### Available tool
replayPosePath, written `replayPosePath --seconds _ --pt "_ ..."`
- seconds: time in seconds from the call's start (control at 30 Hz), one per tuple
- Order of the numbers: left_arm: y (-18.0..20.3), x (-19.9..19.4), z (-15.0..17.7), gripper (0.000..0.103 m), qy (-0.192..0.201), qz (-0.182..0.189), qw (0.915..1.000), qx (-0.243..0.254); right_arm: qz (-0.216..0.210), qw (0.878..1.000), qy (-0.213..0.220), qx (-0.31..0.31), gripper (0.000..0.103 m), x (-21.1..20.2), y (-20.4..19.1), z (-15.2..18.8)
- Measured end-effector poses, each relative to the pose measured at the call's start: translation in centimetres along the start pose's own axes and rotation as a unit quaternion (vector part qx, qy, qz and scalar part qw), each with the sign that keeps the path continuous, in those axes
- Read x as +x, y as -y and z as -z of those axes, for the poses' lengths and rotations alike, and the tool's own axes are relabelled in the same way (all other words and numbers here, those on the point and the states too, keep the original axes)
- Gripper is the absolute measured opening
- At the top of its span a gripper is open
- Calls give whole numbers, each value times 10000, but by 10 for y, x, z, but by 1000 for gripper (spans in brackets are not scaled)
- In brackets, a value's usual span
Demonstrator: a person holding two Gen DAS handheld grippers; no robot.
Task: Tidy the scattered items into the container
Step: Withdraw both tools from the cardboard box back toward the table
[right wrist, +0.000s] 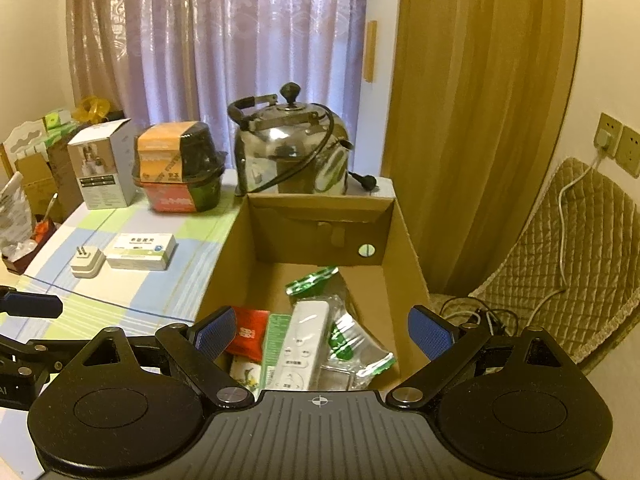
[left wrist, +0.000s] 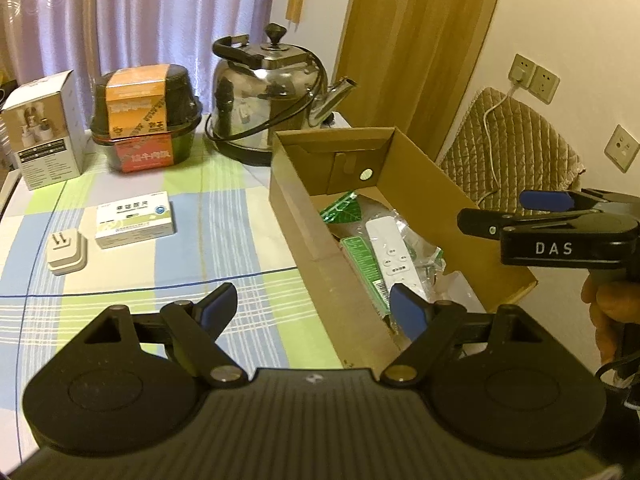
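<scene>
Careful: your left gripper and right gripper, fingers spread, empty. Medicine box touches plug adapter mid-bench; wide grab may drag both.

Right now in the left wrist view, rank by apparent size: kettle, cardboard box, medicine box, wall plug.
1. cardboard box
2. kettle
3. medicine box
4. wall plug

The cardboard box sits nearer the camera than the kettle, so that gap is partly perspective. The medicine box and wall plug lie side by side, so their order holds.

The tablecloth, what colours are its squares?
The tablecloth is checked in light blue, green and white, seen best in the left wrist view.
</scene>
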State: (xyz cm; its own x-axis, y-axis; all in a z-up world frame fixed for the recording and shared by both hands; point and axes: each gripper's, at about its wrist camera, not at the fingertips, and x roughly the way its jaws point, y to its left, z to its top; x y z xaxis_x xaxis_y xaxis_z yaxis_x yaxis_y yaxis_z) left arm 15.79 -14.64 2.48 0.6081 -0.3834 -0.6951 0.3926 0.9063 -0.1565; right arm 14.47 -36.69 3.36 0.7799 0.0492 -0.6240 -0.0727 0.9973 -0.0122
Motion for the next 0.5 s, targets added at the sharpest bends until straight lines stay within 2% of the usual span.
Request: replayPosePath --seconds 0.27,0.5 --pt "-26 -22 13 87 142 -183 9995 -228 -132 9997 106 -182 97 -9 -27 -8" --pt "-67 -43 19 93 244 -520 9974 -442 -363 9987 170 -313 98 -10 -56 -20"
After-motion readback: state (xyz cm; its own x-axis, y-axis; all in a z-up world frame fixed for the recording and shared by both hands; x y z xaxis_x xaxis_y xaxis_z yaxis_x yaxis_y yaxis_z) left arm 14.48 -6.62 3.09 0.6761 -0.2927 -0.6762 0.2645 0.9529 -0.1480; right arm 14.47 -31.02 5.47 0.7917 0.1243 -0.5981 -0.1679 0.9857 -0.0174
